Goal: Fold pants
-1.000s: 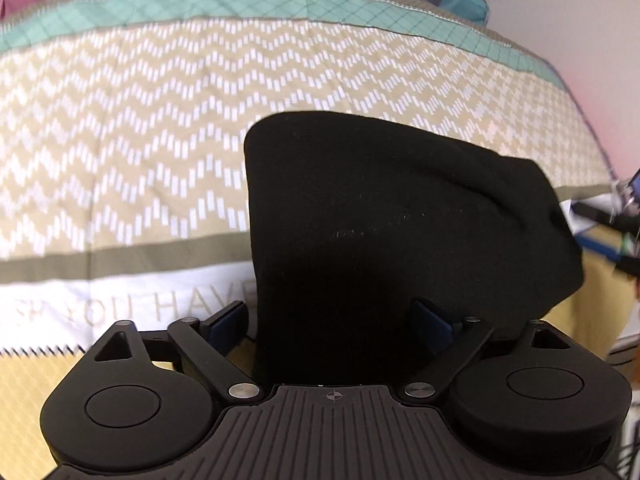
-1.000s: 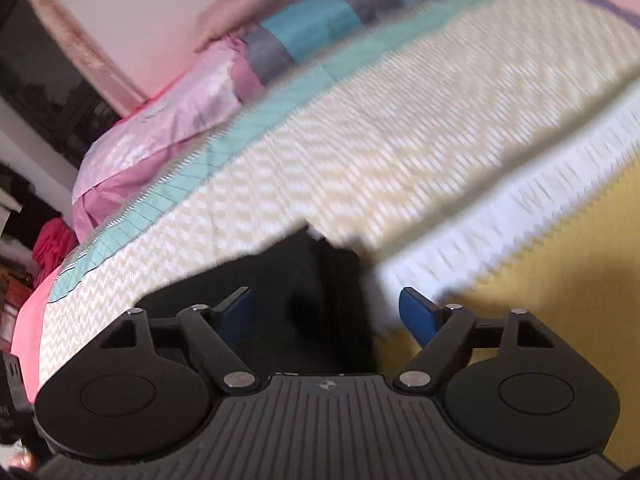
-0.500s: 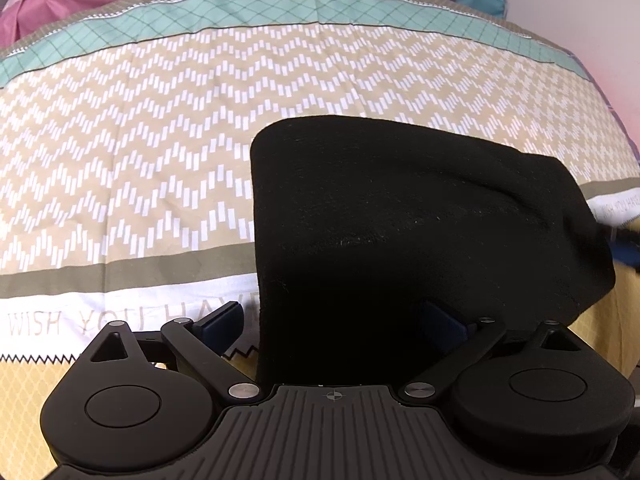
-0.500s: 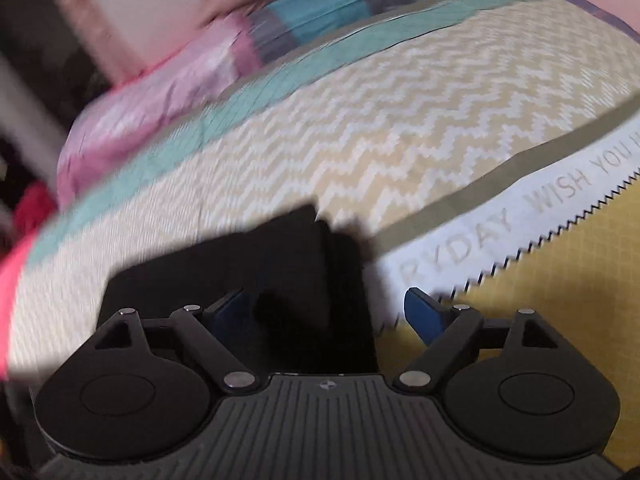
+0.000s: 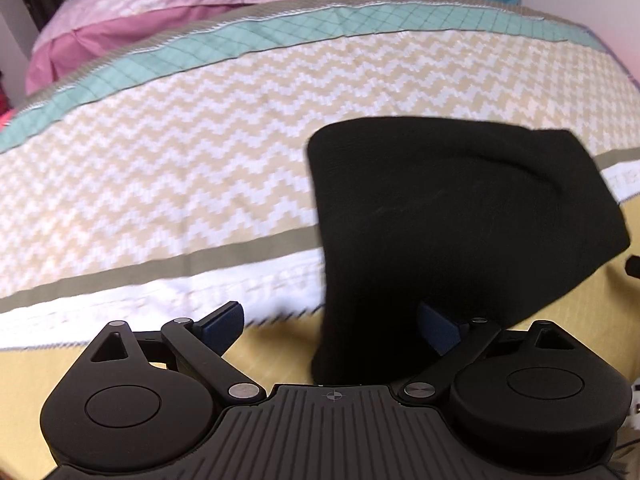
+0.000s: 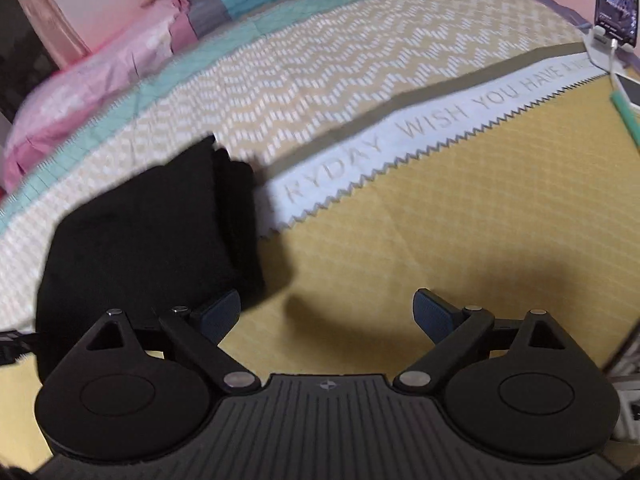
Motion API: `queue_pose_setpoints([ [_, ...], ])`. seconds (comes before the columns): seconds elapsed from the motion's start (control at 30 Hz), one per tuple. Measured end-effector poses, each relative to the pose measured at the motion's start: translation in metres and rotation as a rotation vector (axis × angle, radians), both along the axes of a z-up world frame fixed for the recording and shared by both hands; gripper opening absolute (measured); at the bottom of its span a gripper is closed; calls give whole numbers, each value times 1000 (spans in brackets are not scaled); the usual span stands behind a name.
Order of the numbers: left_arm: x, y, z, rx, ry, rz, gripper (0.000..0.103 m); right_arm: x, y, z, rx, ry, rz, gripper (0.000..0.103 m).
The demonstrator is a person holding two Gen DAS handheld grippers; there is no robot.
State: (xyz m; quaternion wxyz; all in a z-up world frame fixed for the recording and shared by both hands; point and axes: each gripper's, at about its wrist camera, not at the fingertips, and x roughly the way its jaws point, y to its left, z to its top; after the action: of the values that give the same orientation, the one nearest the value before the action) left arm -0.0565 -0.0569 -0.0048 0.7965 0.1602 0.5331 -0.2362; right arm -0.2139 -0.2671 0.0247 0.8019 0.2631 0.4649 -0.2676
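The black pants (image 5: pixel 452 216) lie folded into a compact bundle on the patterned bedspread (image 5: pixel 180 168). In the left wrist view my left gripper (image 5: pixel 330 324) is open and empty, with the bundle's near left corner between its blue pads. In the right wrist view the pants (image 6: pixel 144 236) lie to the left, showing stacked folded layers at their right edge. My right gripper (image 6: pixel 327 312) is open and empty over the yellow part of the bedspread (image 6: pixel 460 220), its left pad just beside the bundle's near edge.
Pink and teal pillows (image 5: pixel 200 12) lie at the head of the bed. A phone on a white stand (image 6: pixel 614 8) and a teal stick (image 6: pixel 626 116) sit at the bed's right edge. A white lettered band (image 6: pixel 440 120) crosses the bedspread.
Both grippers have drawn back from the folded pants and swung apart. The left view shifted left, the right view shifted right, so the bundle sits off-centre in each. The pants stayed put.
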Motion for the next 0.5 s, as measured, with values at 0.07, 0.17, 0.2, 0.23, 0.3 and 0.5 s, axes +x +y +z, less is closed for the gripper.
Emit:
queue_pose_setpoints([
  [0.07,-6,8,3,14,-13,5,103,-4,11,-1,-4,5,23,94],
  [0.17,-13,14,3,37,-19,15,103,-3,32,3,11,7,61,94],
  [0.2,-14,16,1,41,-13,15,103,-1,39,5,13,10,79,95],
  [0.23,-15,17,-1,43,-7,18,103,1,47,6,9,12,102,95],
  [0.3,-17,21,-3,47,-3,33,103,5,64,10,-13,21,154,94],
  [0.5,-24,22,-9,85,-6,22,103,14,100,15,-88,40,286,95],
])
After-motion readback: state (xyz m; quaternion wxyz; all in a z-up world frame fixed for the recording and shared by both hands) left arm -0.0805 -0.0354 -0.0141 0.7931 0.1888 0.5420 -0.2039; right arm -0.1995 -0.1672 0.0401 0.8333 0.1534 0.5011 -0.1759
